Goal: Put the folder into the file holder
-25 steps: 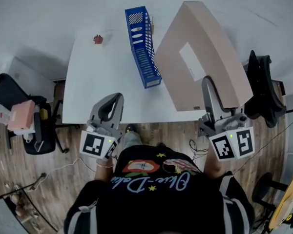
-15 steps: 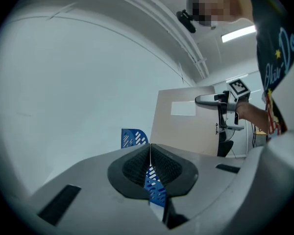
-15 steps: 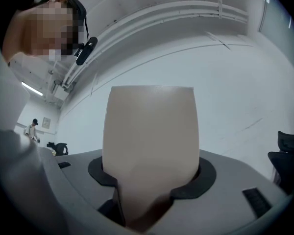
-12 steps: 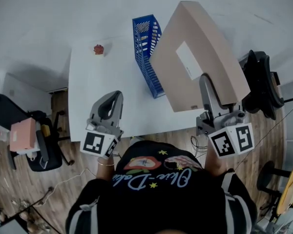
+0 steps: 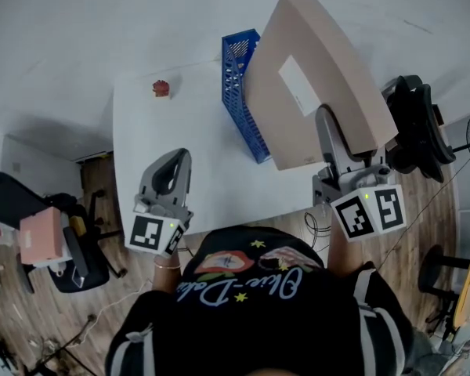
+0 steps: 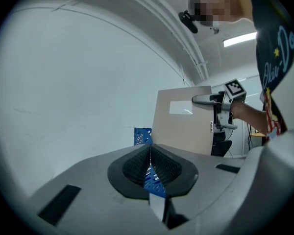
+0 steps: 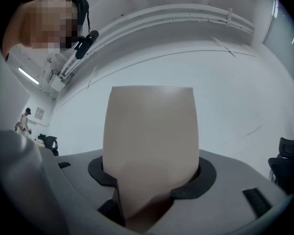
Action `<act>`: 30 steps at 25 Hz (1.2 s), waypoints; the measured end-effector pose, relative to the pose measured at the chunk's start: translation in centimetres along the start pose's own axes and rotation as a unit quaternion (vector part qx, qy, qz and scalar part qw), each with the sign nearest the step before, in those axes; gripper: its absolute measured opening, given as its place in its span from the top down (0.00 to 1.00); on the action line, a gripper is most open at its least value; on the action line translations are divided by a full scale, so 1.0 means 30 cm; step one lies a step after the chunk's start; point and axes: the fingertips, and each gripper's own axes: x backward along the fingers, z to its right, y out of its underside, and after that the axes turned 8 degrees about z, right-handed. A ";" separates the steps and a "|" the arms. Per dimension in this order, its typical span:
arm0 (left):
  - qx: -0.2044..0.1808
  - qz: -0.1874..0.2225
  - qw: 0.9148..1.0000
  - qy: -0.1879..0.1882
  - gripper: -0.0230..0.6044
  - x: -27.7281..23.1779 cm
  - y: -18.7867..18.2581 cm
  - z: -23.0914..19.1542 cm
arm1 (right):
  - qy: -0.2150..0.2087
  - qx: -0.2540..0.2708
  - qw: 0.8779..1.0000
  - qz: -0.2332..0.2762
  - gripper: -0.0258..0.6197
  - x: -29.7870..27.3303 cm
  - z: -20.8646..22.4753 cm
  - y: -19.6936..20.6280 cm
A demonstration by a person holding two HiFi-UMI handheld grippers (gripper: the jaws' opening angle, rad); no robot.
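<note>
One-handed work (left side idle). Pinched in the right gripper [image 5: 326, 124] by its near edge: the folder [image 5: 313, 61], up off the table [image 5: 164, 131], tilted, broad face leaning leftward. Just beside and below its left edge, the blue file holder [image 5: 236, 84], long axis running away from the body. Needs, by the look of it, a shift left and a turn to line the folder's plane with that slot. Left gripper [image 5: 175, 167] pressed together on nothing, well apart, over the table's front edge.
</note>
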 end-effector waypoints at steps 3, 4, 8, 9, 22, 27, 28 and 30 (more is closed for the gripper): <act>-0.001 -0.002 1.000 0.011 0.96 0.003 0.003 -0.026 | 0.009 0.007 1.000 0.004 0.55 -0.026 -0.010 0.004; -0.002 -0.002 1.000 0.014 0.96 0.004 0.005 -0.035 | 0.010 0.010 1.000 0.005 0.55 -0.036 -0.013 0.003; -0.003 -0.002 1.000 0.009 0.96 0.009 0.014 -0.070 | 0.008 0.013 1.000 0.014 0.55 -0.078 -0.026 0.002; -0.002 -0.003 1.000 0.005 0.96 0.011 0.017 -0.075 | 0.007 0.012 1.000 0.015 0.55 -0.088 -0.026 0.005; -0.012 -0.008 0.999 -0.046 0.96 0.007 0.008 -0.093 | -0.026 -0.001 1.000 0.015 0.55 -0.191 -0.008 0.081; -0.015 -0.012 0.998 -0.054 0.96 -0.001 0.002 -0.091 | -0.027 -0.003 1.000 0.009 0.55 -0.206 0.006 0.119; -0.013 -0.014 0.998 -0.056 0.96 0.000 0.002 -0.093 | -0.027 -0.002 1.000 0.008 0.55 -0.207 0.006 0.128; -0.012 -0.017 0.998 -0.058 0.96 -0.001 0.001 -0.096 | -0.026 -0.004 1.000 0.007 0.55 -0.208 0.009 0.144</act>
